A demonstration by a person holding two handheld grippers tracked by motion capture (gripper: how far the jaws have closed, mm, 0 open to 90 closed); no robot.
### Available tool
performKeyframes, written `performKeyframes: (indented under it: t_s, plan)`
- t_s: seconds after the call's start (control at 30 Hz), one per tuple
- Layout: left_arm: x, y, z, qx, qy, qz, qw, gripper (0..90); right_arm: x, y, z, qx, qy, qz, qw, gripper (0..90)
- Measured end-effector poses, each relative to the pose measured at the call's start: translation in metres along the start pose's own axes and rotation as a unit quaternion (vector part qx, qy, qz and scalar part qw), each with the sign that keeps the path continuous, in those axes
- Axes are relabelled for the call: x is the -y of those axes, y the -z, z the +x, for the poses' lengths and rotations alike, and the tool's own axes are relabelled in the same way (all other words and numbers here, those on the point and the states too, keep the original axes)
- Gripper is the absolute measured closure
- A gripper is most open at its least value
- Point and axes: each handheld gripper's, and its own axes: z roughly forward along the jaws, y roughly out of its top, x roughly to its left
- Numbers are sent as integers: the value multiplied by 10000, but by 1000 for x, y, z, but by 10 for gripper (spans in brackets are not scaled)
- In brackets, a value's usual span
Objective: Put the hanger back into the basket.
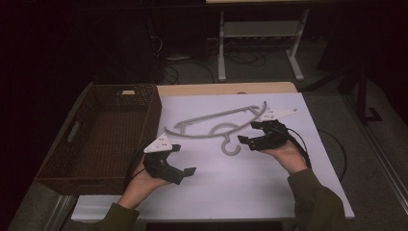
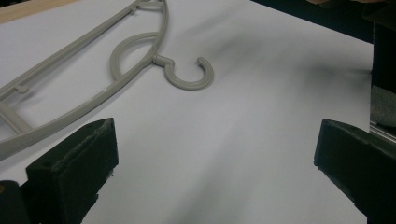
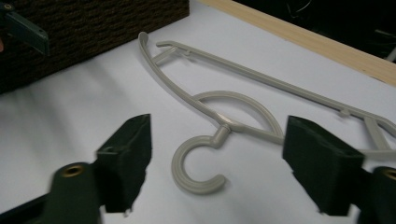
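Observation:
A grey plastic clothes hanger (image 1: 216, 120) lies flat on the white sheet (image 1: 240, 183), its hook (image 1: 230, 147) pointing toward the person. My right gripper (image 1: 246, 132) hovers low just right of the hook, jaws open. In the right gripper view the hook (image 3: 196, 172) lies on the sheet between and ahead of the two pads (image 3: 128, 154), untouched. My left gripper (image 1: 185, 159) sits at the lower left, open and holding nothing. In the left gripper view the hanger (image 2: 140, 65) lies beyond its wide-apart pads (image 2: 79, 163).
A dark woven basket (image 1: 149, 120) stands at the left of the table, touching the sheet's edge, and appears as a dark wall (image 3: 93, 28) in the right gripper view. The table's wooden edge (image 1: 216, 89) runs along the back. White table legs stand on the floor beyond.

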Motion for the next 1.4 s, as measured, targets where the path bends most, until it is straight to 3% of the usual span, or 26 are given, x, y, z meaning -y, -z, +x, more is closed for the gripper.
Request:
performKeyframes:
  t_s: [0.17, 0.2, 0.23, 0.27, 0.3, 0.33, 0.4, 0.43, 0.47, 0.53, 0.77, 0.93, 1.07, 1.4]
  plan:
    - [0, 1, 2, 0, 50, -19, 10000, 0, -11, -23, -2, -24, -28, 198, 9998, 511]
    - [0, 1, 2, 0, 50, -19, 10000, 0, -11, -23, -2, -24, -28, 198, 9998, 511]
    - [0, 1, 2, 4, 38, -18, 10000, 0, -16, -32, -3, -43, -28, 294, 9996, 600]
    - [0, 1, 2, 4, 38, -18, 10000, 0, -16, -32, -3, -43, -28, 294, 9996, 600]
    - [0, 1, 2, 7, 40, -20, 10000, 0, -19, -42, -4, -45, -79, 351, 9993, 692]
    - [0, 1, 2, 7, 40, -20, 10000, 0, -19, -42, -4, -45, -79, 351, 9993, 692]
    - [1, 2, 2, -3, 39, -16, 10000, 0, -22, -54, -4, -76, -95, 465, 9988, 781]
    - [1, 2, 2, 2, 47, -28, 10000, 0, -23, -67, -6, -68, -83, 582, 9983, 845]
    - [1, 2, 2, 2, 47, -28, 10000, 0, -23, -67, -6, -68, -83, 582, 9983, 845]
    - [1, 2, 3, 2, 62, -36, 10000, 0, -23, -87, -8, -142, -145, 714, 9972, 895]
    - [1, 2, 3, -4, 123, -68, 9999, 0, -24, -128, -9, -51, -154, 1029, 9946, 897]
    - [2, 3, 3, 1, 134, -74, 9999, 0, -22, -147, -9, -42, -146, 1189, 9928, 897]
    - [2, 3, 4, 0, 98, -47, 9999, 0, -18, -152, -11, -4, -136, 1260, 9919, 897]
    - [2, 3, 4, 24, 117, -28, 9999, 0, -13, -145, -9, -147, -127, 1329, 9909, 898]
